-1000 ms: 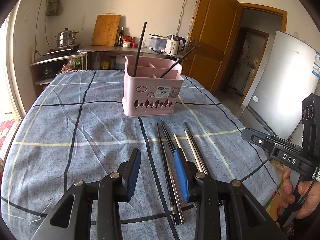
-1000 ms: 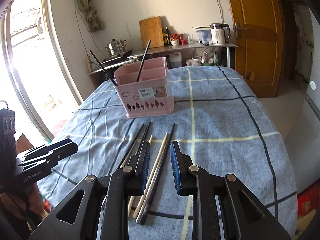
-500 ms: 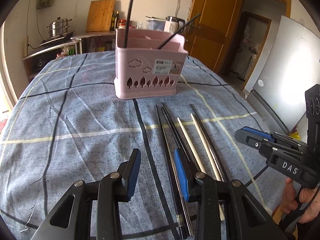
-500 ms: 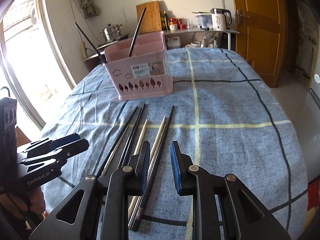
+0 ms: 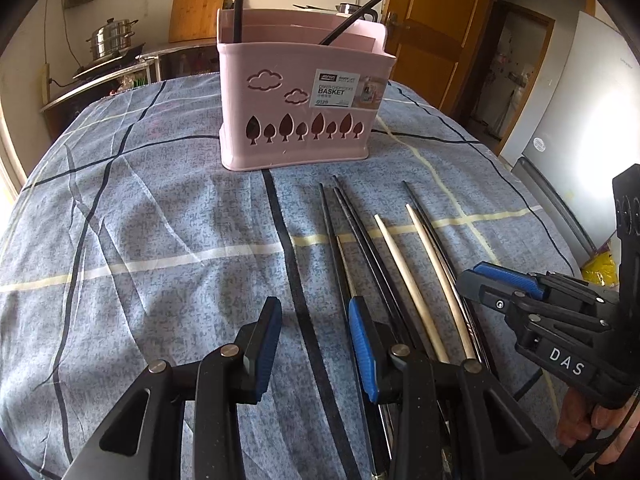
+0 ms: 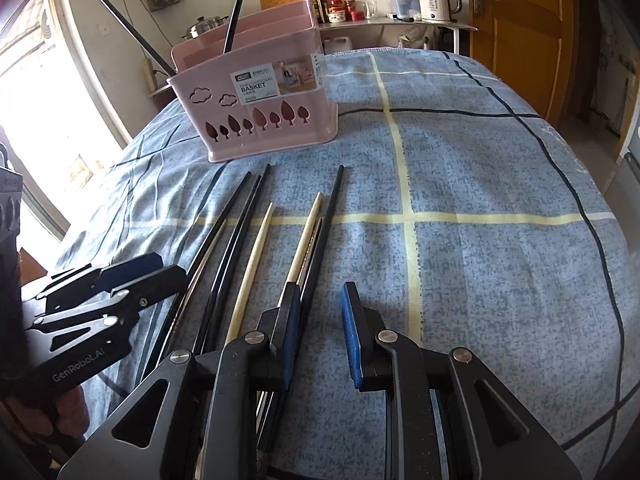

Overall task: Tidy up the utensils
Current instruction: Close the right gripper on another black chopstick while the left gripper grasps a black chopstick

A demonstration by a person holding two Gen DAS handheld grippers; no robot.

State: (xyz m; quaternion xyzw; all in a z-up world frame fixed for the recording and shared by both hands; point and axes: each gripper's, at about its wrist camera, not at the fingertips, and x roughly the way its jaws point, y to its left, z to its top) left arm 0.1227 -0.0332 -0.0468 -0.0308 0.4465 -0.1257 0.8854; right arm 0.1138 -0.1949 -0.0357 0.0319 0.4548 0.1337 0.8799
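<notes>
A pink utensil basket (image 5: 300, 100) stands on the blue checked tablecloth (image 5: 140, 220), with two black chopsticks (image 5: 239, 0) leaning in it. It also shows in the right wrist view (image 6: 260, 108). Several black, wooden and metal chopsticks (image 5: 400, 256) lie in a row in front of it, also in the right wrist view (image 6: 256, 248). My left gripper (image 5: 314, 344) is open and empty, low over the cloth, its right finger over the leftmost chopsticks. My right gripper (image 6: 318, 332) is open and empty, its left finger above the rightmost chopsticks.
A counter (image 6: 400, 24) behind the table holds a kettle, bottles, a cutting board and a steel pot. A wooden door (image 6: 528, 32) is at the right. A fridge (image 5: 580, 100) stands beside the table. The table edge (image 6: 616, 320) curves off to the right.
Both grippers have moved forward and down toward the row of chopsticks and the basket. Both stay open and empty.
</notes>
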